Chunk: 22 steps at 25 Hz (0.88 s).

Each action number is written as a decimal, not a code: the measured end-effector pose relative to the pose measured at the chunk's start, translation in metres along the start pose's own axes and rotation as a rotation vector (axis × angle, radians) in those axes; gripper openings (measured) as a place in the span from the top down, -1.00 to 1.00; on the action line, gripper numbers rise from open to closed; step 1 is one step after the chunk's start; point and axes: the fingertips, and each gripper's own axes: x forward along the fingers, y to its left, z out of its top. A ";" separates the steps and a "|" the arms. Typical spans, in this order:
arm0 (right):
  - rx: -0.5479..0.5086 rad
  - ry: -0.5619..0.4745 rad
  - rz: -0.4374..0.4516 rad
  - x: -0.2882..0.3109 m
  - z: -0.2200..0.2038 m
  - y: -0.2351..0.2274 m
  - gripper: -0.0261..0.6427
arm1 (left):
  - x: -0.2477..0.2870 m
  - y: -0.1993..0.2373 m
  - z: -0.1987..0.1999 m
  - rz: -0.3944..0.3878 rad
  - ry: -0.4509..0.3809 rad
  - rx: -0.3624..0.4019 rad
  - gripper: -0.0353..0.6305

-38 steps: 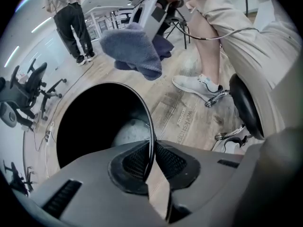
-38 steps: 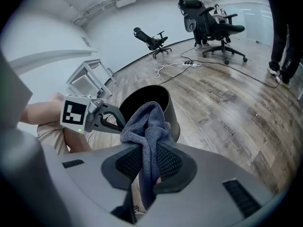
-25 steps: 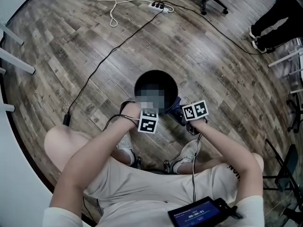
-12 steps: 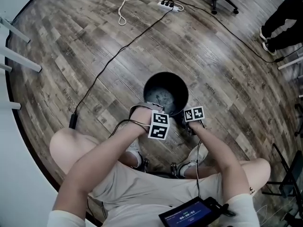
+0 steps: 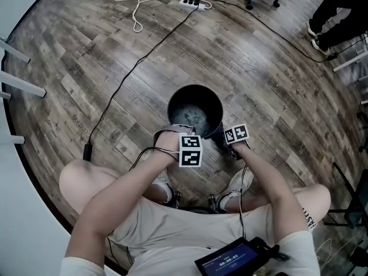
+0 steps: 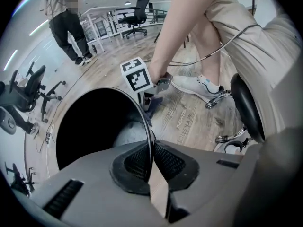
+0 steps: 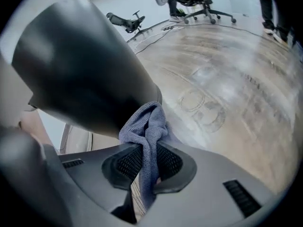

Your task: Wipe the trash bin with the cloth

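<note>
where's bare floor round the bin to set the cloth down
Bare floor lies left of the trash bin, up to the black cable, and beyond it toward the power strip. Crowded on the near side: left gripper, right gripper, cloth, shoes.

From the head view, the jaws of the left claw (image 6: pixel 152 167) and right claw (image 7: pixel 150 167) were hidden beneath their marker cubes (image 5: pixel 190 150) and the hands (image 5: pixel 165 137). The cloth (image 7: pixel 149 126) showed there only as a blue sliver, too small to read. In the left gripper view the trash bin (image 6: pixel 94 126) was mostly black inside. A standing person (image 5: pixel 336 10) was cropped at the head view's top right corner.
</note>
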 end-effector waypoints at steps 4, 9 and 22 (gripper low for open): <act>-0.016 -0.004 0.016 -0.073 0.024 0.003 0.75 | 0.003 0.000 0.014 0.004 -0.005 -0.065 0.81; -0.020 -0.045 0.071 -0.146 0.031 0.046 0.75 | 0.002 0.000 0.027 -0.017 -0.058 -0.130 0.81; 0.095 -0.087 0.182 -0.156 0.052 0.120 0.75 | 0.009 -0.013 -0.010 -0.003 0.114 0.204 0.50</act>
